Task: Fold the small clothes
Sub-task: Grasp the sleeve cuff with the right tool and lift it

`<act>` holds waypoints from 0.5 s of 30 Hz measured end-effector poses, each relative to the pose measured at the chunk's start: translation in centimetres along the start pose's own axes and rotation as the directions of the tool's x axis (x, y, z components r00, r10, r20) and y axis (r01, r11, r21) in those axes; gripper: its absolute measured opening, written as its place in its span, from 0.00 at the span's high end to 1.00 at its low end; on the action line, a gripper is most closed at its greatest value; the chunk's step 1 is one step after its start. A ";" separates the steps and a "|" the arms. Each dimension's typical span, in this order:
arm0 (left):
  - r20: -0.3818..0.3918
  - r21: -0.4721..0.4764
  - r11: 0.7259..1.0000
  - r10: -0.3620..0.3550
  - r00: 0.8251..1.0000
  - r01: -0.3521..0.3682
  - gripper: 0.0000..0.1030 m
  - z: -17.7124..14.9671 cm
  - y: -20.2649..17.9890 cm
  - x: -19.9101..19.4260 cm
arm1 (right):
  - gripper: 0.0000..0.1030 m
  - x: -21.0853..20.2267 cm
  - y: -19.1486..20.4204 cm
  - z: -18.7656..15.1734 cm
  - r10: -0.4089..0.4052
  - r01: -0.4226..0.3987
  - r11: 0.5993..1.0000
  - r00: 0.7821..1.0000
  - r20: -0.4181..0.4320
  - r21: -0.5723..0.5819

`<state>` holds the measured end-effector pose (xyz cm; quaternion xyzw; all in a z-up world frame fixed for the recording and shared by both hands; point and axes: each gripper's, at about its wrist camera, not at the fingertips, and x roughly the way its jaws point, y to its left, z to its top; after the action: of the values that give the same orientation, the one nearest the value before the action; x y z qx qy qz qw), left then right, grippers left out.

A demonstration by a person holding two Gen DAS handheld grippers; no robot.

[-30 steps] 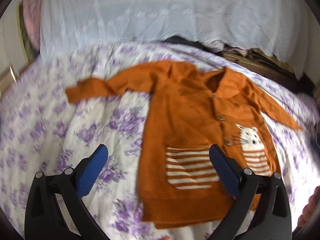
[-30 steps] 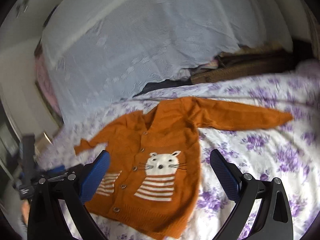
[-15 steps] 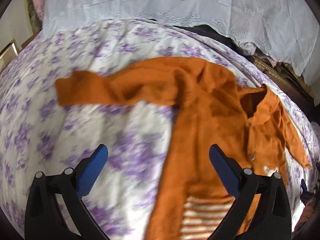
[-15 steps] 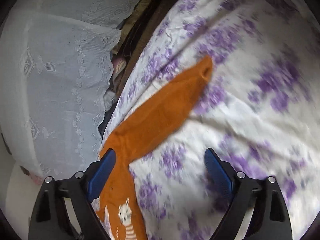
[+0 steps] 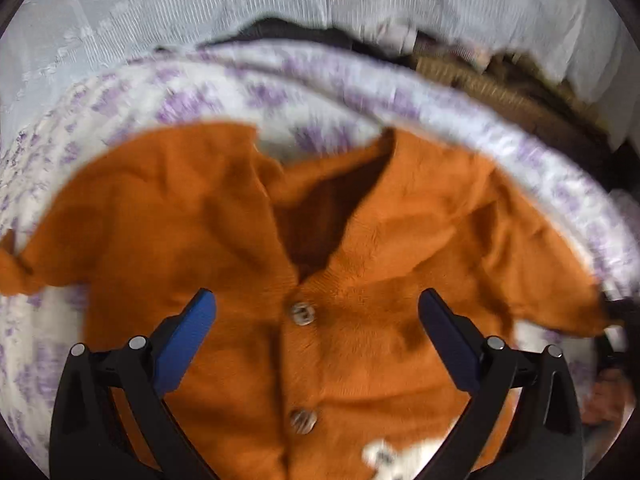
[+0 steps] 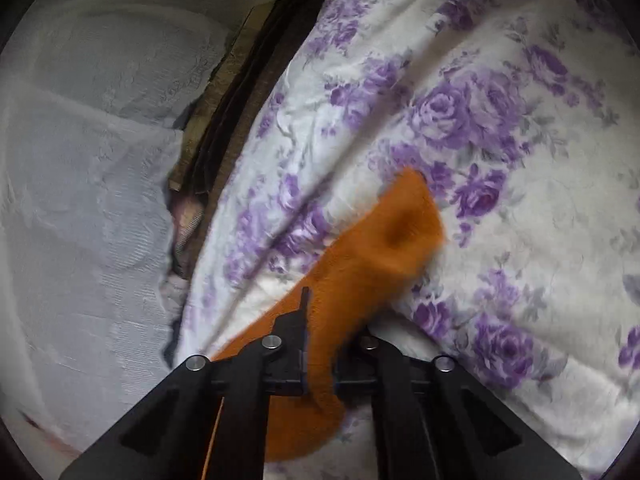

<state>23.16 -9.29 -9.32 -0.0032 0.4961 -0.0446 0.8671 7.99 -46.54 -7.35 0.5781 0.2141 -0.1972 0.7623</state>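
An orange buttoned cardigan [image 5: 224,216] lies face up on a purple-flowered bedspread [image 5: 192,96]. My left gripper [image 5: 316,316] is open and hovers over the chest, just below the V-neck, with a button between its blue pads. My right gripper [image 6: 320,344] is shut on the cardigan's right sleeve [image 6: 384,248]. The sleeve's cuff end sticks out past the fingers and lies on the bedspread [image 6: 540,200].
A white lace cloth [image 5: 200,12] hangs behind the bed, and it also shows in the right wrist view [image 6: 80,160]. Dark and brown clutter [image 5: 500,84] sits along the bed's far right edge. A dark gap [image 6: 240,92] runs between bed and cloth.
My left gripper has moved from the left sleeve side to over the collar and buttons, still open. My right gripper has closed on the right sleeve.
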 end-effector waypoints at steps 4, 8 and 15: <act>0.032 0.017 1.000 0.021 0.999 -0.021 0.04 -1.9 -0.2 1.9 | 0.92 -2.7 2.7 1.2 0.054 -0.039 0.986 0.994 0.090 -0.160; 0.009 0.033 0.999 -0.023 1.000 0.023 0.04 -2.3 0.6 1.1 | 0.94 1.5 -1.2 2.3 -0.108 0.108 0.992 0.994 0.004 -0.061; 0.022 -0.061 0.998 -0.031 0.999 0.033 0.04 -2.2 6.9 -1.5 | 0.92 0.6 0.3 2.3 -0.026 0.029 0.997 0.999 0.034 -0.072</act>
<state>21.04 -2.24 -9.49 -0.0384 0.4879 -0.0432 0.8710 8.87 -48.69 -6.84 0.5436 0.2163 -0.2094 0.7835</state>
